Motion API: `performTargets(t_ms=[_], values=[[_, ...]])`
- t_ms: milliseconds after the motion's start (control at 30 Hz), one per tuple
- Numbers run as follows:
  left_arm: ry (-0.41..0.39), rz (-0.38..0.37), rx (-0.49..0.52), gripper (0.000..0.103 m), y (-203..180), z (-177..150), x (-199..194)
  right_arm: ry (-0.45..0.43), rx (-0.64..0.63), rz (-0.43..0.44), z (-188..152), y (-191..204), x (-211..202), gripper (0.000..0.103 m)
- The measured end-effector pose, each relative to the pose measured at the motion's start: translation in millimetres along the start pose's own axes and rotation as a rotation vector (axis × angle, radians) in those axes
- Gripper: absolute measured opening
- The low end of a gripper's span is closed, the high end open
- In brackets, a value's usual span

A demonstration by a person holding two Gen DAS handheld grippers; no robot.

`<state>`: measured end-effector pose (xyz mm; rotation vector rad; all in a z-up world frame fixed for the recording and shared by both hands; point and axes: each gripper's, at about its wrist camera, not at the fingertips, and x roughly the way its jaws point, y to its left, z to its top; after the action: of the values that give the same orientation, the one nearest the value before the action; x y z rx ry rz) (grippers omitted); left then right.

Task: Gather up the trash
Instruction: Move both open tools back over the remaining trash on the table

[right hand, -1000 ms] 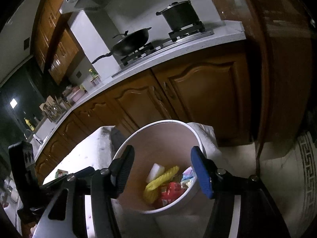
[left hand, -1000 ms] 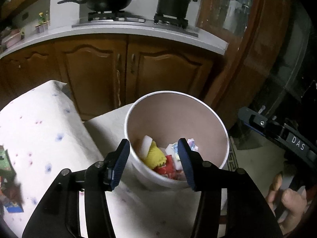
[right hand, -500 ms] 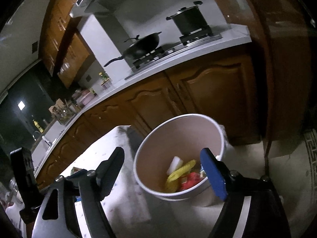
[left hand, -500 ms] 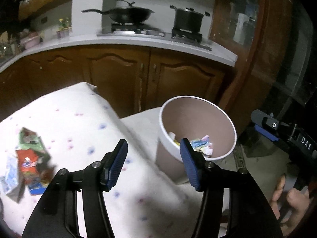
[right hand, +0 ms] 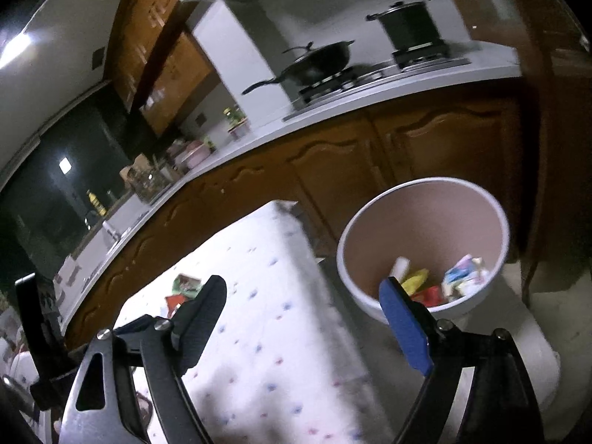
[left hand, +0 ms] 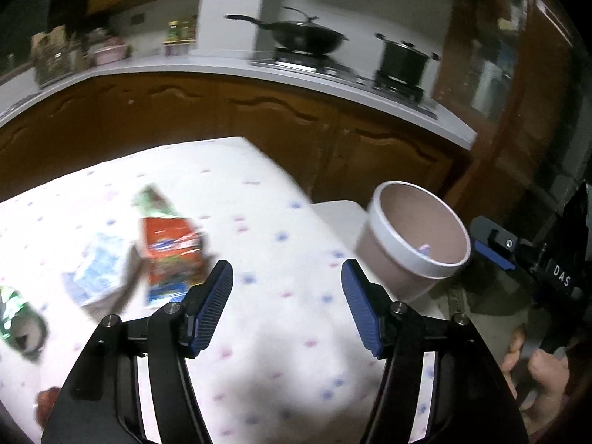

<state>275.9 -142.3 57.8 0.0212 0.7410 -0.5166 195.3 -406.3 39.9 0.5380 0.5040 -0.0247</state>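
At the right edge of the cloth-covered table, the waste bin stands lower than the tabletop, just beside its corner, on a pale surface. The bin is round, with a white rim and a matte brownish inner wall; from the right wrist view it holds a yellow ridged piece, a white block, a red scrap and crumpled printed wrappers.

The table cloth is white, soft and quilted in look, with small blue and pink dots. Its far edge falls away toward brown wooden cabinet doors under a white counter; the gap between table and cabinets is narrow.

Remaining trash sits on the left half of the cloth, blurred: a red-orange carton, a pale blue and white packet just beside it, a green wrapper behind, and a green-and-dark item at the left border. The cloth to the right of the carton lies bare.

The left gripper hovers over that bare cloth, jaws opening, nothing between its ribbed blue pads. The right gripper stands between table edge and bin, jaws opening wide, also empty. A hand shows at the lower right of the left view.
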Motion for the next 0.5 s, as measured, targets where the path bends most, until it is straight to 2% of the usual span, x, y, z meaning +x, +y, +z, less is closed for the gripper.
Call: performTargets(t_ms=[500], values=[[0.022, 0.172, -0.213, 0.062, 156.6, -25.8, -49.1, 0.104, -0.112, 0.122, -33.5, 89.8, 44.2, 0.086]])
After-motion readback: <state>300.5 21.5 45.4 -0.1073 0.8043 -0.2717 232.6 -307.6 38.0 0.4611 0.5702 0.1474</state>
